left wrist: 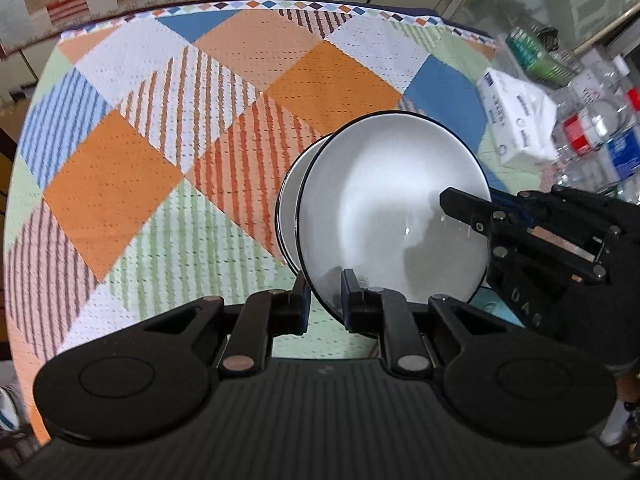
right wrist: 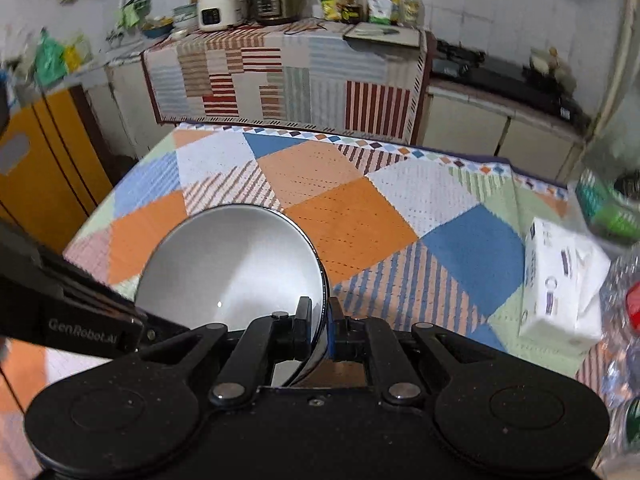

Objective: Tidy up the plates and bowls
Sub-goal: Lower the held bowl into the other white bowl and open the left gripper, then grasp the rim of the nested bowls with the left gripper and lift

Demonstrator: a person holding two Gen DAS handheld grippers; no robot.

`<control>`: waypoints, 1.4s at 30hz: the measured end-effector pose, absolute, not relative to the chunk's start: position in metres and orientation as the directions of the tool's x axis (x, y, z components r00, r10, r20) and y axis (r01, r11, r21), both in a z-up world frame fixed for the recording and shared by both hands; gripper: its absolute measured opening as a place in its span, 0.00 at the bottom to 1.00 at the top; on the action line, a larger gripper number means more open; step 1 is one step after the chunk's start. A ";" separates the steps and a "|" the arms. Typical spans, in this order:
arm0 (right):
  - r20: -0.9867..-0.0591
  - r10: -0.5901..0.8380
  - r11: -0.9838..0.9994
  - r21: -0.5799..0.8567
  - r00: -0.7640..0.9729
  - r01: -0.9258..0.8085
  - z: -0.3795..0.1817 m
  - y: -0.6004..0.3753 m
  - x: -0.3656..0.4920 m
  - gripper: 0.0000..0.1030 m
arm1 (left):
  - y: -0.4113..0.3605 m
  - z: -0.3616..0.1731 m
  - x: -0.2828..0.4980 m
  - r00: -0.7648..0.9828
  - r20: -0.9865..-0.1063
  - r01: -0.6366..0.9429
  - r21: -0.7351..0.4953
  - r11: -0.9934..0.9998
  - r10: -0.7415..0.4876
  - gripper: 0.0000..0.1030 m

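Two glossy white, black-rimmed bowls [left wrist: 394, 208], nested and tilted on edge, are clenched at the rim by both claws: left claw [left wrist: 325, 298], right claw [right wrist: 319, 314].

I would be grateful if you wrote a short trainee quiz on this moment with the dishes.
1. True or false: both claws grip the rim of the same white bowl.
2. What white item lies at the table's right edge, by the bottles?
3. The tablecloth is: A plain, B patchwork-patterned, C floral.

Key: 1 true, the left claw and right claw both pinch it; 2 a tissue pack; 3 B.
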State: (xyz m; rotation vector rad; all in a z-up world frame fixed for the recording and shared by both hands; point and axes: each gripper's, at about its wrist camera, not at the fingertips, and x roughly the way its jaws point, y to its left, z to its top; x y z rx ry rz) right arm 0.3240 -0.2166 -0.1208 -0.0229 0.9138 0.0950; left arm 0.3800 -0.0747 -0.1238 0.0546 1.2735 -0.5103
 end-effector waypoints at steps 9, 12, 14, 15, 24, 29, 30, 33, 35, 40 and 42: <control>-0.793 0.002 0.988 -0.092 0.609 -0.123 -0.134 -0.205 0.325 0.11 | -0.083 -0.129 0.379 0.227 -0.923 0.420 -0.194 0.886 -0.310 0.19; -0.808 -0.022 0.985 -0.117 0.589 -0.125 -0.137 -0.199 0.329 0.13 | -0.086 -0.128 0.378 0.251 -0.925 0.442 -0.154 0.884 -0.286 0.19; -0.811 -0.034 0.983 -0.131 0.584 -0.125 -0.140 -0.197 0.330 0.14 | -0.087 -0.128 0.377 0.262 -0.924 0.449 -0.139 0.883 -0.279 0.19; -0.811 -0.041 0.983 -0.139 0.584 -0.124 -0.141 -0.196 0.331 0.14 | -0.087 -0.128 0.377 0.266 -0.923 0.449 -0.136 0.883 -0.277 0.19; -0.801 -0.059 0.977 -0.169 0.596 -0.130 -0.145 -0.192 0.329 0.16 | -0.083 -0.130 0.380 0.280 -0.917 0.445 -0.140 0.885 -0.286 0.27; -0.752 0.026 0.997 -0.029 0.659 -0.072 -0.138 -0.212 0.319 0.18 | -0.065 -0.124 0.383 0.303 -0.872 0.403 -0.248 0.881 -0.384 0.46; -0.735 0.049 0.998 0.010 0.677 -0.061 -0.136 -0.218 0.315 0.19 | -0.062 -0.122 0.384 0.311 -0.867 0.400 -0.252 0.881 -0.389 0.46; -0.690 0.098 0.994 0.104 0.717 -0.035 -0.131 -0.232 0.302 0.25 | -0.052 -0.120 0.385 0.335 -0.848 0.380 -0.277 0.883 -0.410 0.48; -0.669 0.124 0.986 0.166 0.733 -0.015 -0.127 -0.243 0.293 0.32 | -0.044 -0.120 0.386 0.347 -0.836 0.361 -0.300 0.883 -0.425 0.49; -0.651 0.195 0.966 0.255 0.734 -0.031 -0.127 -0.261 0.275 0.48 | -0.030 -0.125 0.390 0.367 -0.810 0.324 -0.350 0.879 -0.458 0.51; -0.655 0.218 0.966 0.253 0.724 -0.062 -0.129 -0.262 0.270 0.56 | -0.026 -0.128 0.392 0.368 -0.804 0.311 -0.368 0.876 -0.468 0.53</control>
